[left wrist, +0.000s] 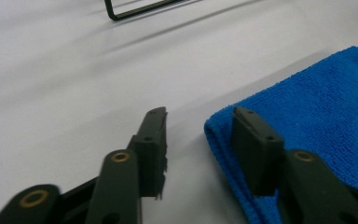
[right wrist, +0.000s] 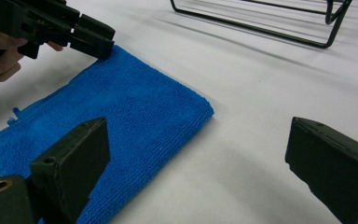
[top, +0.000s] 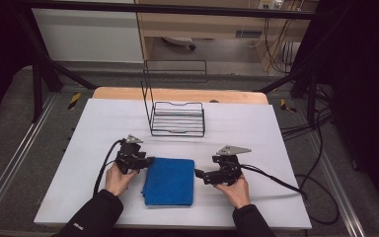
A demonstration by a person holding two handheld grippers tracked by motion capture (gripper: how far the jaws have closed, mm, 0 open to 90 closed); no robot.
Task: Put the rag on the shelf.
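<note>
A folded blue cloth (top: 169, 181) lies flat on the white table (top: 103, 128), near its front edge between both hands. My left gripper (top: 148, 160) is at the cloth's far left corner. In the left gripper view (left wrist: 198, 123) its jaws stand apart, one over the cloth (left wrist: 317, 98) and one over bare table, with the folded corner edge between them and unpressed. My right gripper (top: 200, 174) is at the cloth's right edge, jaws wide open. In the right gripper view (right wrist: 196, 126) one jaw hangs above the cloth (right wrist: 121, 112) and the other above the table; the left gripper (right wrist: 93, 39) shows beyond.
A black wire rack (top: 177, 118) with a tall back frame stands on the table behind the cloth, and its base rails (right wrist: 261, 23) appear in the right gripper view. Black cables trail from both grippers. A wooden board edge (top: 177, 94) lies behind the white surface.
</note>
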